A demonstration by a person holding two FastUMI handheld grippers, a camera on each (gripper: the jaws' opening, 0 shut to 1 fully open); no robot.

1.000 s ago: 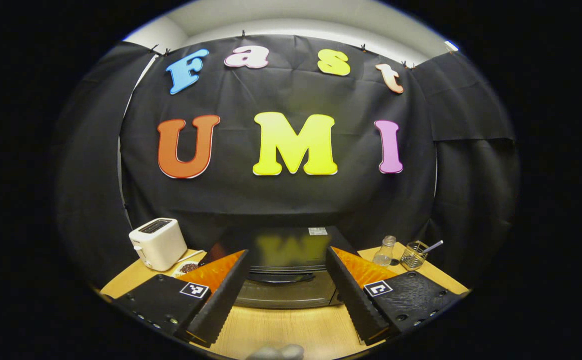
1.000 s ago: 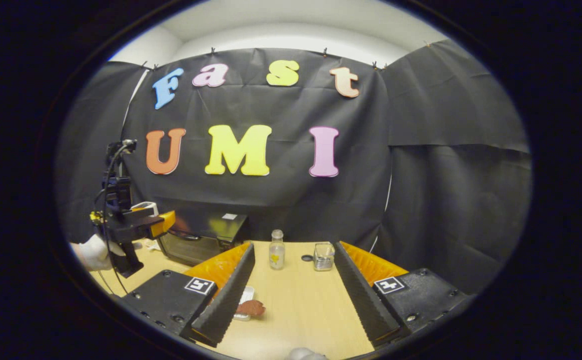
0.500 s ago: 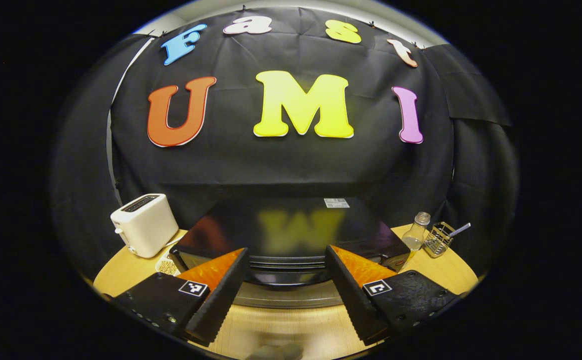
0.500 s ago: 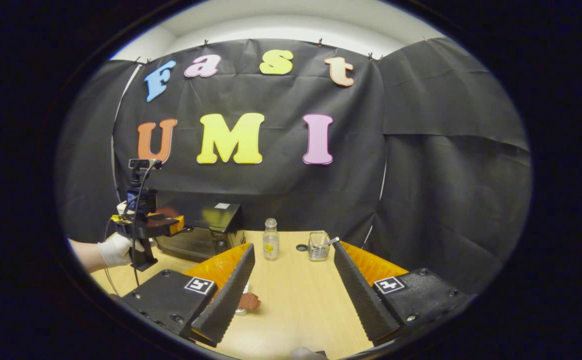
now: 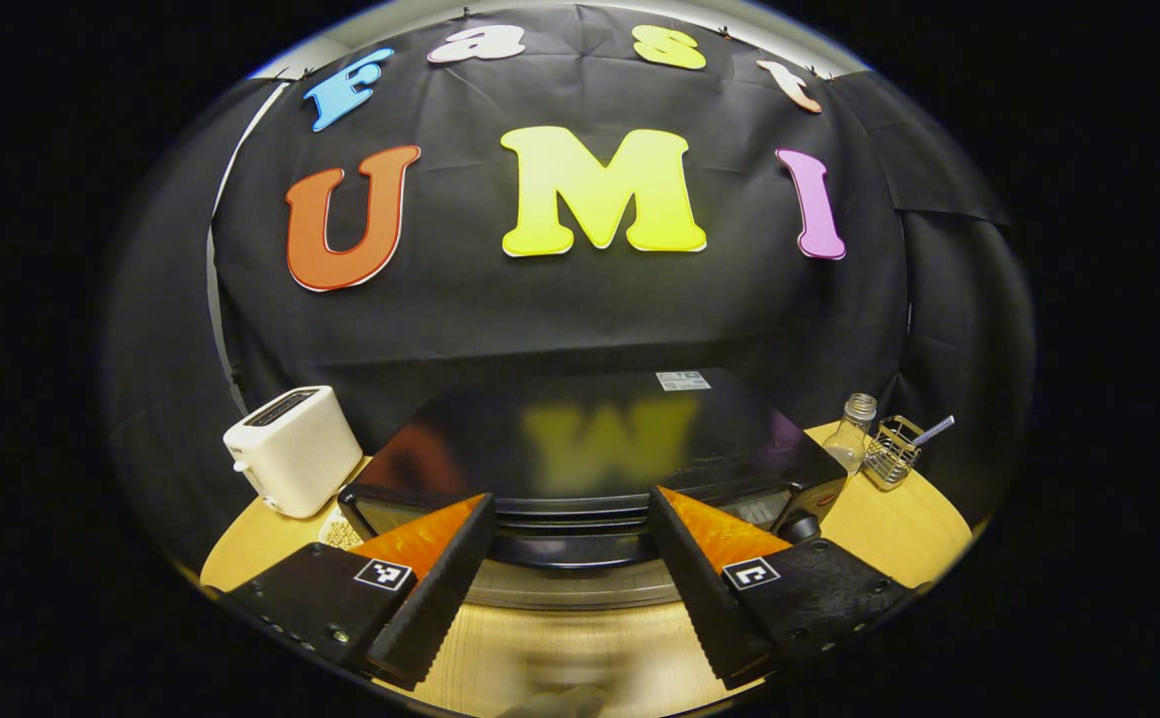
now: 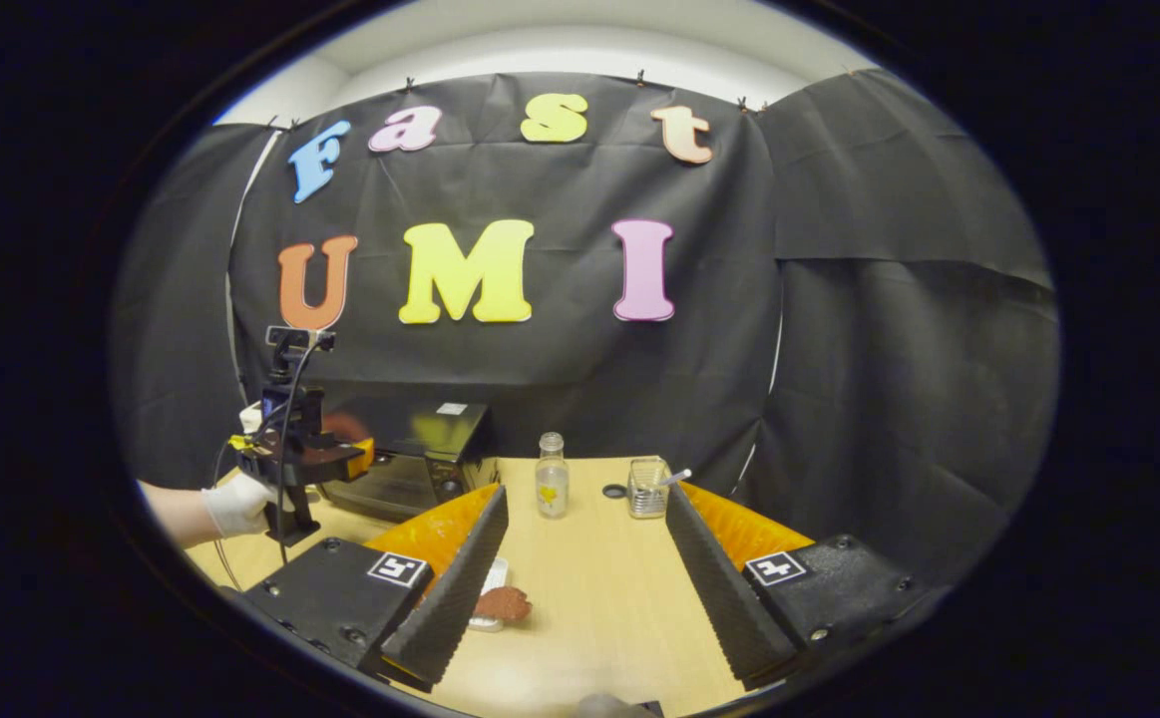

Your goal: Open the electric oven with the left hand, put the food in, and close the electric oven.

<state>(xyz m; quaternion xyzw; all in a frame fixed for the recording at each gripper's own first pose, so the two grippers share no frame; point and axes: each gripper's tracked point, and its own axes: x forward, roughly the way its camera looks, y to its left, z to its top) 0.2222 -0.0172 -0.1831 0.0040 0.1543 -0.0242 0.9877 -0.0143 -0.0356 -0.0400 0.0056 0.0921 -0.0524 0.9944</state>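
The black electric oven (image 5: 589,439) stands on the wooden table, its door shut and its dark handle (image 5: 570,546) running across the front. My left gripper (image 5: 570,497) is open, right in front of the oven, with its fingers either side of the handle's middle. In the right gripper view the same oven (image 6: 420,454) stands at the left, with the left gripper (image 6: 340,461) at its front in a gloved hand (image 6: 235,504). A reddish-brown piece of food (image 6: 503,603) lies on a small white dish (image 6: 492,578) beside my open right gripper (image 6: 587,491).
A white toaster (image 5: 290,464) and a small dish of grains (image 5: 340,534) stand left of the oven. Right of it stand a glass bottle (image 5: 851,434) and a wire holder (image 5: 894,449); the bottle (image 6: 552,487) and holder (image 6: 647,489) lie ahead of the right gripper.
My left gripper has moved forward up to the oven, which now looms larger with its handle between the fingers. The right gripper has hardly moved.
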